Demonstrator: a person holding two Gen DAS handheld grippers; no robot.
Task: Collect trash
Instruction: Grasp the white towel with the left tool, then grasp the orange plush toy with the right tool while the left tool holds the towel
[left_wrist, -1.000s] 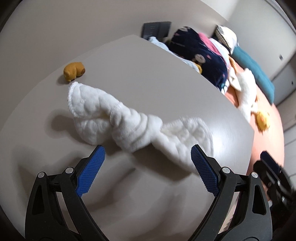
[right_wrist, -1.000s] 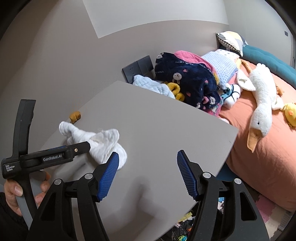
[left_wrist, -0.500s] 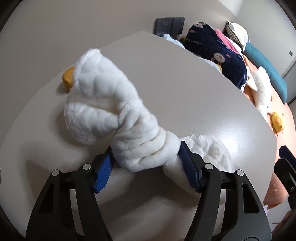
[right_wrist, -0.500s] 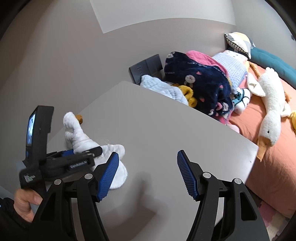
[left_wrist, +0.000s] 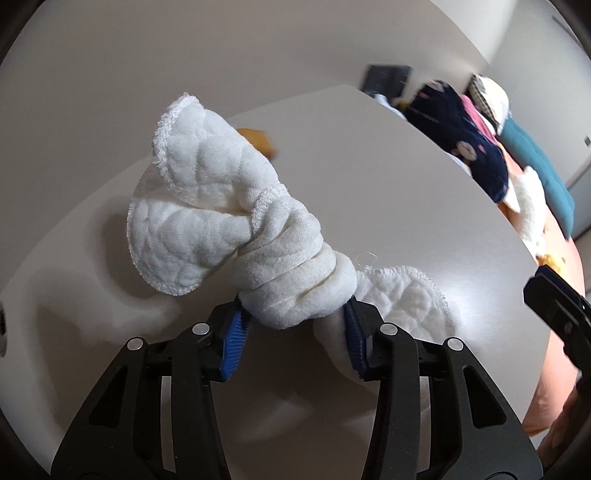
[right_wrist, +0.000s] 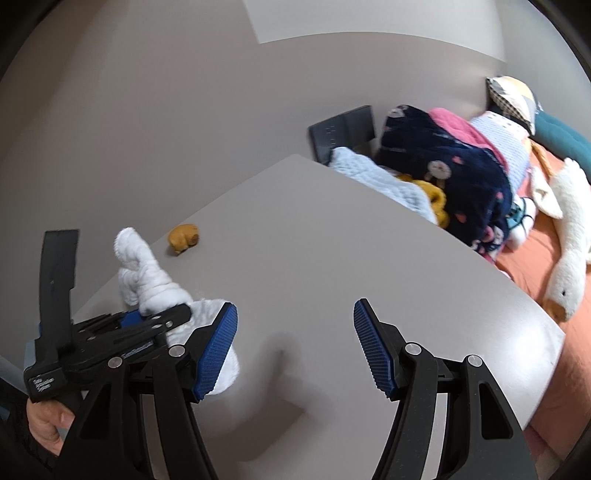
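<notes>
The white cloth (left_wrist: 236, 229) is pinched by the left hand-held gripper (left_wrist: 295, 332) above the surface (left_wrist: 406, 206); the right hand-held gripper (right_wrist: 293, 343) is held spread.

We see a white quilted cloth (left_wrist: 236, 225), twisted at its middle into a rope, ends fanning toward 10 and 4 o'clock, lifted above the table. A small orange-brown lump (right_wrist: 183, 238) lies at 11 o'clock.
</notes>
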